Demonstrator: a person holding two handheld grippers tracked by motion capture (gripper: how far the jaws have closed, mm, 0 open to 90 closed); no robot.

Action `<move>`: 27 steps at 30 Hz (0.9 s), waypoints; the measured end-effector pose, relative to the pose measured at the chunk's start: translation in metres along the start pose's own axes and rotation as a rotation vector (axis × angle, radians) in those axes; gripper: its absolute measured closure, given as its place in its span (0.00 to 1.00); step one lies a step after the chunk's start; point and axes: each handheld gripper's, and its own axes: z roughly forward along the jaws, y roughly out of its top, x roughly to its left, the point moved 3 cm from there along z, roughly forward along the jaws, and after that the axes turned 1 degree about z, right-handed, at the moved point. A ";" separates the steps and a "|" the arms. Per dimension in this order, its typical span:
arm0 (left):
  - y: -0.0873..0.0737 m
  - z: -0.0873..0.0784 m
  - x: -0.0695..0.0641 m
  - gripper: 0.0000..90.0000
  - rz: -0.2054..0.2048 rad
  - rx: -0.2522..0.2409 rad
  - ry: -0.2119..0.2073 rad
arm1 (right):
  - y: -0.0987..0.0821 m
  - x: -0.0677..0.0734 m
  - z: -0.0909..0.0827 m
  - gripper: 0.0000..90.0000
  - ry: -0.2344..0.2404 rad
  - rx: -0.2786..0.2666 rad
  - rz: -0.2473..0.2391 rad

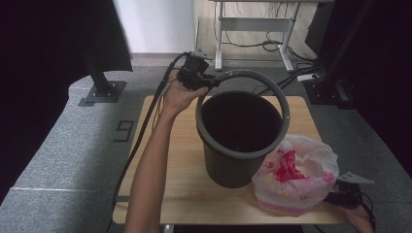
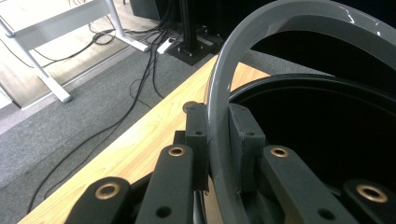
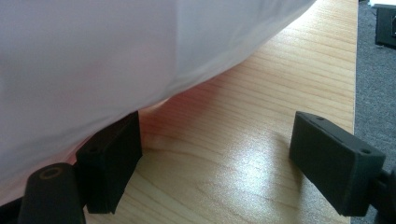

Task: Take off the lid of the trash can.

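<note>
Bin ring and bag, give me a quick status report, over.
Left gripper shut on grey ring, lifted off the bin. Right gripper open beside plastic bag. Nothing in the way.

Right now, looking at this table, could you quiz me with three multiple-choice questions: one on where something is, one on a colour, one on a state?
1. Where does the plastic bag lie?
A. inside the bin
B. on the table beside the bin
C. on the floor

2. What colour is the ring held above the bin?
A. grey
B. red
C. yellow

3. How is the left claw?
A. open in the air
B. shut on the ring
C. lying on the table

Answers: 1 B, the bag sits on the table to the right of the bin. 2 A, the ring is grey like the bin. 3 B, the left gripper view shows both pads pressed on the ring.
</note>
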 end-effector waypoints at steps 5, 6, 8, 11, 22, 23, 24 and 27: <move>0.002 -0.005 0.000 0.88 -0.006 -0.010 -0.006 | 0.000 0.000 0.000 0.19 0.000 0.000 0.000; 0.002 -0.006 0.000 0.88 -0.007 -0.010 -0.004 | 0.000 0.000 0.000 0.19 0.000 0.000 0.000; 0.003 -0.008 0.001 0.88 -0.016 -0.021 -0.014 | 0.000 0.000 0.000 0.19 0.000 0.000 0.000; 0.003 -0.009 0.002 0.88 -0.014 -0.013 -0.005 | 0.000 0.000 0.000 0.19 0.000 0.000 0.000; -0.002 -0.013 0.001 0.88 -0.011 -0.015 -0.023 | 0.000 0.000 0.000 0.19 0.000 0.000 0.000; -0.003 -0.014 0.001 0.88 -0.012 -0.016 -0.020 | 0.000 0.000 0.000 0.19 0.000 0.000 0.001; -0.003 -0.015 0.001 0.88 -0.016 -0.022 -0.022 | 0.000 0.000 0.000 0.19 0.000 0.000 0.001; -0.005 -0.020 0.000 0.88 -0.012 -0.023 -0.025 | 0.000 0.000 0.000 0.19 0.000 0.000 0.001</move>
